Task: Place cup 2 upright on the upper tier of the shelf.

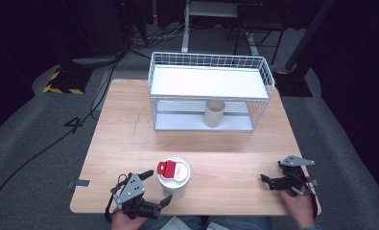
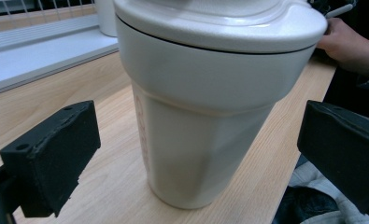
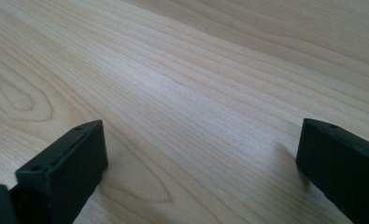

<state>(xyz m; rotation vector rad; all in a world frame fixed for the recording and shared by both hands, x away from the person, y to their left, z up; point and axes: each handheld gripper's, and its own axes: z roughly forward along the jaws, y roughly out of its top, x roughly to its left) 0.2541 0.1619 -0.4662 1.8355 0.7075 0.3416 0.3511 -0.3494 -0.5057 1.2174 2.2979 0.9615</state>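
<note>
While the cup's [image 2: 205, 107] top ran off the left gripper view, I saw my left gripper [image 1: 157, 188] spread wide around its base at the table's [image 1: 235, 163] near edge, touching nothing. My right gripper [image 1: 271, 180] lay released over bare wood. Farther off, the wire rack [image 1: 211, 91] held a paper tube [image 1: 214, 113] on its lower shelf.
</note>
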